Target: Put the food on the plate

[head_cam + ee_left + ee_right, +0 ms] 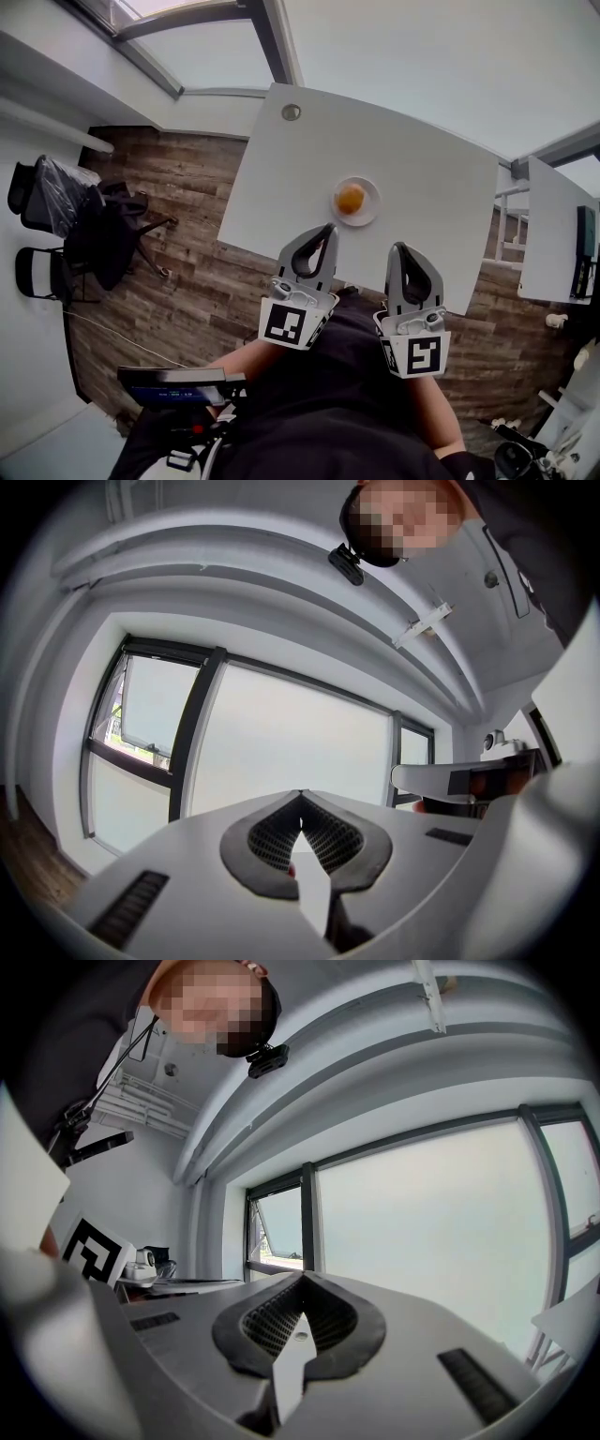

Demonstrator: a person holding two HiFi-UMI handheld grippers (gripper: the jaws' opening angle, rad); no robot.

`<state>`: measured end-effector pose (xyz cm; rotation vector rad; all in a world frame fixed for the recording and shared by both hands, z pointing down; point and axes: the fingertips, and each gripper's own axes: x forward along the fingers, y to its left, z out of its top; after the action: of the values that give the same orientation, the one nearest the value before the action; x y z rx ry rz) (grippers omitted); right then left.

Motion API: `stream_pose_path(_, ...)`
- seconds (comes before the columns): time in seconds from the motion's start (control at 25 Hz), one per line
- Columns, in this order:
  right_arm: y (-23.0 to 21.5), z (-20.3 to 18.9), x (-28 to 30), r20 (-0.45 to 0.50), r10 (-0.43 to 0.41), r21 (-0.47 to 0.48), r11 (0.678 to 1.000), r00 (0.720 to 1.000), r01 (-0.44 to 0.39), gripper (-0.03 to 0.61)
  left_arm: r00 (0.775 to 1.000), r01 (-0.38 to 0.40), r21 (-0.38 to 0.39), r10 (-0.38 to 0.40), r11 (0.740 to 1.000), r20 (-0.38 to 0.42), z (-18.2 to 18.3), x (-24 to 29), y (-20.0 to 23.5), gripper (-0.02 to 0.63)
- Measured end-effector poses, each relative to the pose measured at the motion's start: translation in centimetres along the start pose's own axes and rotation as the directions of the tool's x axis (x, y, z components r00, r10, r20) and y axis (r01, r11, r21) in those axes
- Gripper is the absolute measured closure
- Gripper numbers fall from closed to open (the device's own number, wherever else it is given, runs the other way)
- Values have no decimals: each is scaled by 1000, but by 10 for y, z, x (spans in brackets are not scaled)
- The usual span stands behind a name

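An orange, round piece of food [351,198] lies on a small white plate [369,212] near the front edge of a white table [412,178] in the head view. My left gripper [327,230] is held upright below the plate, its tips just short of the table's front edge, shut with nothing in it. My right gripper [399,248] stands upright beside it to the right, also shut and empty. Both gripper views point up at windows and ceiling; the left gripper [300,795] and the right gripper [302,1276] show their tips meeting there. Food and plate are hidden in those views.
The table has a round cable hole [292,112] at its far left corner. A second white table [553,234] stands to the right. Dark chairs [89,220] are on the wood floor at the left. A dark device [178,384] sits near the person's lap.
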<state>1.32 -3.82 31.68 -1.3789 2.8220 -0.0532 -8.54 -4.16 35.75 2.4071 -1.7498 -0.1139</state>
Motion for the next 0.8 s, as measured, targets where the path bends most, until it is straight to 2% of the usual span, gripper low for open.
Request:
stream_pose_path(0.48, 2, 0, 11, 10, 37, 2, 999, 999, -37, 581, 1000, -17, -5, 17, 1000, 15, 1, 0, 7, 607)
stream_pose_path(0.8, 0, 2, 15, 15, 29, -8, 1000, 999, -29, 581, 999, -38, 1, 38, 999, 24, 4, 0, 12, 607)
